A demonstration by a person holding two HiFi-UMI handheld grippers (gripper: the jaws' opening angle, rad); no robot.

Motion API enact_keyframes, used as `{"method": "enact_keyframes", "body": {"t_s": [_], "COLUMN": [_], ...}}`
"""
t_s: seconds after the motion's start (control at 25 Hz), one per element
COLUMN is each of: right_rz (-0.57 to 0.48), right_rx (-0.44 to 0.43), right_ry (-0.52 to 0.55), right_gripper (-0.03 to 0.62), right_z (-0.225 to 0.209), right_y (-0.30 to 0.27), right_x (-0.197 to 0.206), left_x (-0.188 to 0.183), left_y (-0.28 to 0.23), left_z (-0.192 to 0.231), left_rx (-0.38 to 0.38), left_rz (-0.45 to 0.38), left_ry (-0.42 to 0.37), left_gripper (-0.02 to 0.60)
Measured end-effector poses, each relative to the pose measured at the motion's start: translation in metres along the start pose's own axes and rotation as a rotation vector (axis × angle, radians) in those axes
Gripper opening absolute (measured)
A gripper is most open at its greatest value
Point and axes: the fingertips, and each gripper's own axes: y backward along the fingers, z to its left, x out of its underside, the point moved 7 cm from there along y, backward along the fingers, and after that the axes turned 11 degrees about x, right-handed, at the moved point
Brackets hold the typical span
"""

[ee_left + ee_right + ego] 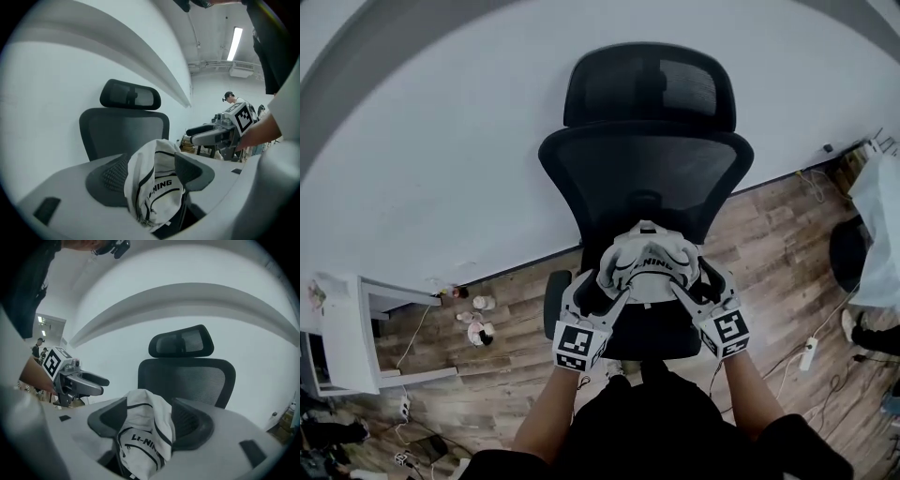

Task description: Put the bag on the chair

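A white bag [647,267] with black lettering stands over the front of the seat [661,339] of a black mesh office chair [647,169]; its bottom is hidden. My left gripper [614,283] flanks it on the left and my right gripper [692,286] on the right. In the left gripper view the bag [157,190] bunches up between the jaws of my left gripper [153,173], and the fabric touches both pads. In the right gripper view the bag [145,432] fills the gap of my right gripper [151,420] the same way. The chair's backrest [187,378] rises behind.
The chair stands against a white wall on a wood floor. A white desk [347,337] is at the left, with small items [476,323] on the floor beside it. A power strip [809,354] and cables lie at the right. A person [229,97] stands far off.
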Motion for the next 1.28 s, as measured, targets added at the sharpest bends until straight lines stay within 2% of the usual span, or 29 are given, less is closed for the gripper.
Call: {"method": "enact_keyframes", "body": {"t_s": [0.12, 0.2, 0.32, 0.4, 0.52, 0.8, 1.0, 1.28], "right_rz": [-0.047, -0.063, -0.041, -0.033, -0.081, -0.158, -0.1, -0.133], "right_rx": [0.014, 0.014, 0.017, 0.025, 0.032, 0.013, 0.011, 0.016], "right_ry": [0.012, 0.049, 0.099, 0.103, 0.086, 0.088, 0.109, 0.097], "right_gripper": [0.202, 0.159, 0.056, 0.024, 0.021, 0.02, 0.02, 0.02], "right_z": [0.005, 0.008, 0.016, 0.021, 0.024, 0.033, 0.038, 0.04], "right_y": [0.013, 0.02, 0.026, 0.027, 0.029, 0.026, 0.027, 0.025], "right_x": [-0.013, -0.019, -0.029, -0.037, -0.046, -0.061, -0.066, -0.066], "left_x": [-0.017, -0.022, -0.031, -0.037, -0.042, -0.048, -0.053, -0.055], "left_y": [0.009, 0.013, 0.023, 0.029, 0.035, 0.043, 0.049, 0.051], "left_z": [-0.005, -0.01, -0.01, -0.01, -0.013, -0.008, -0.004, -0.004], "left_rx": [-0.004, -0.018, -0.031, 0.0, 0.021, -0.02, -0.067, -0.061], "left_rz": [-0.038, -0.043, -0.063, -0.085, -0.104, -0.125, -0.128, -0.138], "left_ry": [-0.032, -0.059, -0.064, -0.043, -0.039, -0.051, -0.082, -0.082], "left_gripper": [0.273, 0.181, 0.061, 0.032, 0.029, 0.031, 0.031, 0.031]}}
